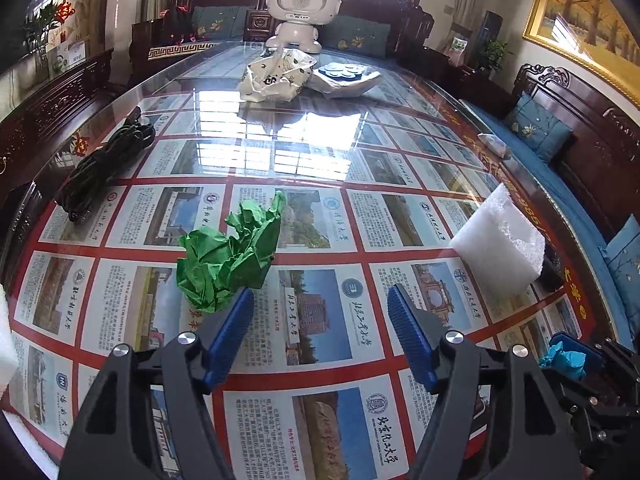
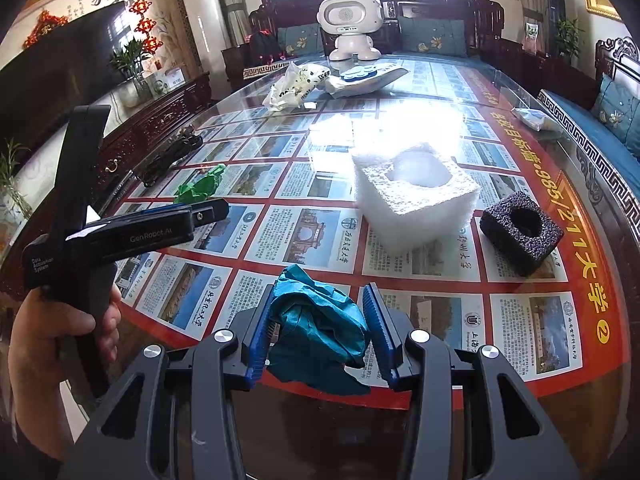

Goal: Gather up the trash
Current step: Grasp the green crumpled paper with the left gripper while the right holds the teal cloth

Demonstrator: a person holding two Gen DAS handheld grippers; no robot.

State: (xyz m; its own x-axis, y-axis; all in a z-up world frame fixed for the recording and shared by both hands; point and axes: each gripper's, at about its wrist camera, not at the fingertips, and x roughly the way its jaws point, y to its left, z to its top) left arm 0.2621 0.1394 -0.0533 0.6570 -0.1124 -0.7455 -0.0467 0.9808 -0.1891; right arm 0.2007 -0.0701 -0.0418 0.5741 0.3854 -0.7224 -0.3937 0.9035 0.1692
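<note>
The left gripper (image 1: pixel 320 300) hung over the glass-topped table (image 1: pixel 304 132) with its jaws standing well apart and nothing between them. Just ahead and off to its left lay the crumpled green paper (image 1: pixel 228 252), resting on the glass, its near edge right beside the tip of the left blue pad (image 1: pixel 230 336), possibly brushing it; the view could not settle that. The wad ran longest on a slant, from a low bulk near the pad up to a peak farther out and to the right. So the paper sat outside the jaws' gap, not in it, and the judgement was that the claw needed to shift left before closing.

The right gripper (image 2: pixel 320 300) was clamped on a ball of teal paper (image 2: pixel 320 328), the pads pressing in from both sides, the wad lifted clear of the table. That hand was busy, and the green paper (image 2: pixel 202 186) lay far over on its left, beyond the left gripper's black body (image 2: pixel 132 232). The left claw was plainly the nearer one.

Other trash waited on the right side: a white foam block (image 2: pixel 416 196) with a round hollow, and a black foam block (image 2: pixel 520 232) just beside it. Both were well apart from the green wad. A coil of black cable (image 1: pixel 104 164) lay at the left edge.
</note>
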